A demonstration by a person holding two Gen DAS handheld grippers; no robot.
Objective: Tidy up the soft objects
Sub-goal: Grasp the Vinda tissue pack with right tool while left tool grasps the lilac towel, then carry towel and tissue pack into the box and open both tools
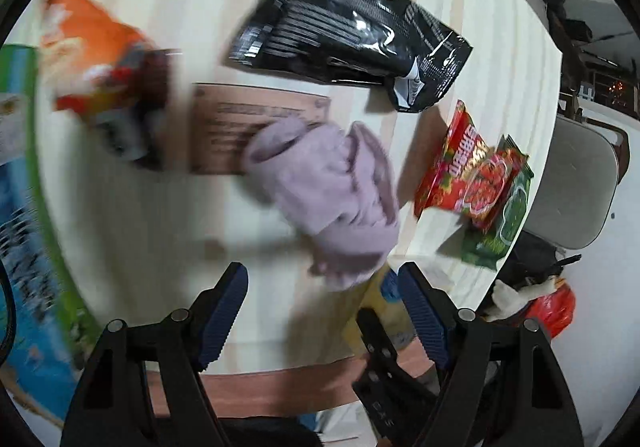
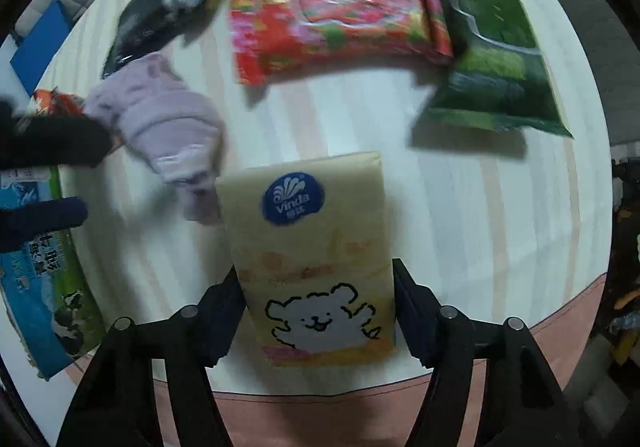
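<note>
Here a pale striped table [image 2: 460,207] carries glossy crinkled packets and a soft lilac cloth [image 1: 332,187]. The right tongs [image 2: 316,307] clasp a yellow tissue pack [image 2: 312,247]; the left tongs [image 1: 322,311] gape empty.

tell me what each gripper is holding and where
Right gripper brackets the yellow tissue pack across its near end; a firm grip can't be told. Left gripper holds nothing.

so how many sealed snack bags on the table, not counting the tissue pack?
4. Glossy black foil bag at the far side, red printed bag overlapping dark green bag, orange bag near the left edge, blurred. Others may lie out of view.
</note>
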